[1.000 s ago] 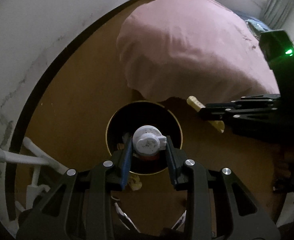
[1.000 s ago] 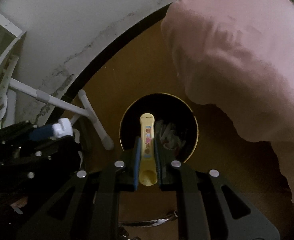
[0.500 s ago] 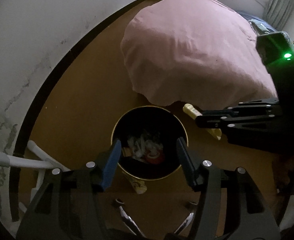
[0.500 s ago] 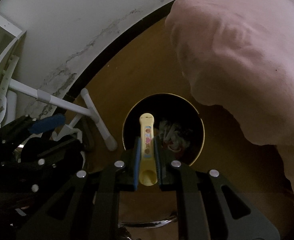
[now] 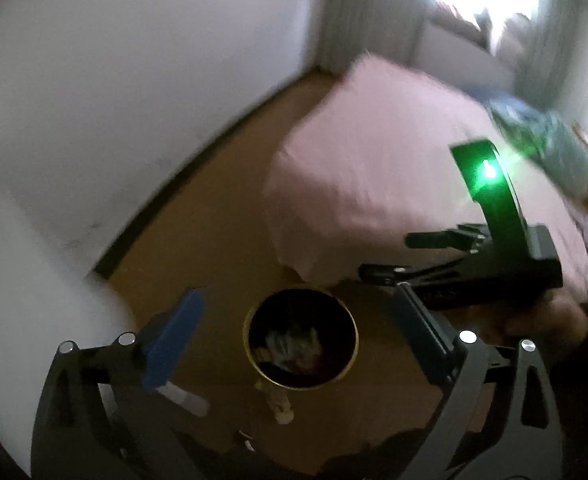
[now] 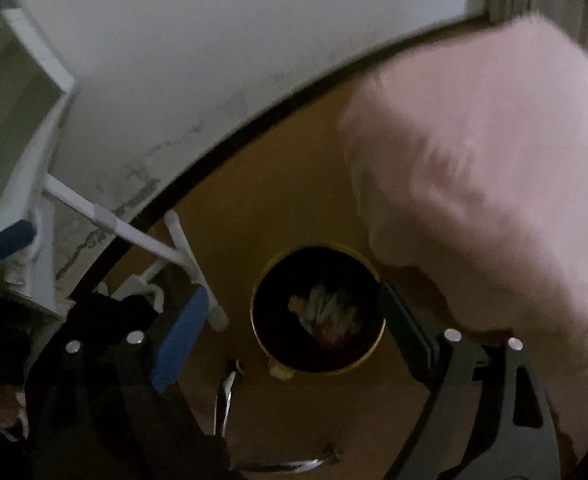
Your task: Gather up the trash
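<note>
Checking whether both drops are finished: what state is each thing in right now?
left gripper: open, empty, jaws just opened.
right gripper: open, empty, jaws just opened.
trash bin: upright, open-topped, crumpled trash at the bottom.
pink blanket: heaped on the floor beside the bin.

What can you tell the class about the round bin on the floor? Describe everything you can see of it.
The bin is a round, open-topped container, dark inside, with a thin gold-looking rim. It stands upright on the brown floor, close to the edge of the pink bedding. Crumpled pale scraps with something red lie at its bottom. Neither pair of tongs touches it. A small pale object lies on the floor against its near side; what it is cannot be told.
</note>
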`<state>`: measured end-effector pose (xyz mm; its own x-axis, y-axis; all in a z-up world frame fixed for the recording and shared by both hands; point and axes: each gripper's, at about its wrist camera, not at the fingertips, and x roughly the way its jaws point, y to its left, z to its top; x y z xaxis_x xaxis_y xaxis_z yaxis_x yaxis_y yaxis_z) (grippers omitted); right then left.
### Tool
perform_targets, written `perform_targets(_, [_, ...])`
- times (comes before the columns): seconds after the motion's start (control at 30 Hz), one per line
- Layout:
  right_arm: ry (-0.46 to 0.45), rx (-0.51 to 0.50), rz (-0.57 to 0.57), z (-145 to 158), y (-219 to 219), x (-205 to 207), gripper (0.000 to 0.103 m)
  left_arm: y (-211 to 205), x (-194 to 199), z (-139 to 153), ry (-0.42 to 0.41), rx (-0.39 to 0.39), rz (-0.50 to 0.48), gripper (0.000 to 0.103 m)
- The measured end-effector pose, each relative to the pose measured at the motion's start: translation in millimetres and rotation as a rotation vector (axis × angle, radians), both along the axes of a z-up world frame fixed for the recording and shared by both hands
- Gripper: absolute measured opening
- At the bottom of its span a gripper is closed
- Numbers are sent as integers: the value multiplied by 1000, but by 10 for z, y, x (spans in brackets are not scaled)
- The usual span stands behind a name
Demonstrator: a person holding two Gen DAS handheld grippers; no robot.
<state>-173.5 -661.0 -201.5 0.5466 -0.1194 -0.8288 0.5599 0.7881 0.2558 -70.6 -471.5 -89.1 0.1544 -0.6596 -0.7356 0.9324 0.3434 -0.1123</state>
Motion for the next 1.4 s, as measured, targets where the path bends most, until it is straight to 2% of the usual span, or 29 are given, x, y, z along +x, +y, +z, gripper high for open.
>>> perform_targets(0.1, [-84, -84, 54, 523, 307, 221, 96, 515, 205, 348, -65, -48, 121, 96])
perform_targets(0.17, [-148, -124, 119, 855, 593, 448, 96, 1005, 429, 546, -124, -60, 248, 96])
perform_targets(0.3, [-250, -170, 282, 1331, 1300, 1026, 96, 2008, 911, 724, -204, -13, 535, 96])
perform_targets(0.4, [-289, -198, 402, 1564, 1896, 1488, 96, 2949, 1266, 765, -213, 34, 775, 96])
perform_targets(0.5, [-318, -202, 495, 1690, 2419, 1876, 96, 3705, 1446, 757, -232, 74, 968, 96])
perform_targets(0.63, [-329, -212, 581, 1769, 3004, 2239, 96, 4457, 1498, 768, -229, 102, 1114, 96])
perform_targets(0.77, [-323, -228, 632, 1806, 3402, 2423, 96, 4931, 1508, 835, -209, 95, 1171, 96])
perform_targets(0.87, [-332, -252, 649, 1787, 3581, 2496, 96, 5114, 1514, 866, -211, 82, 1199, 96])
perform_targets(1.1, [-341, -268, 641, 1704, 3623, 2515, 96, 5207, 1497, 826, -177, 58, 1216, 96])
perform_targets(1.4, [-340, -239, 643, 1694, 3585, 2519, 96, 5129, 1483, 813, -183, 68, 1215, 96])
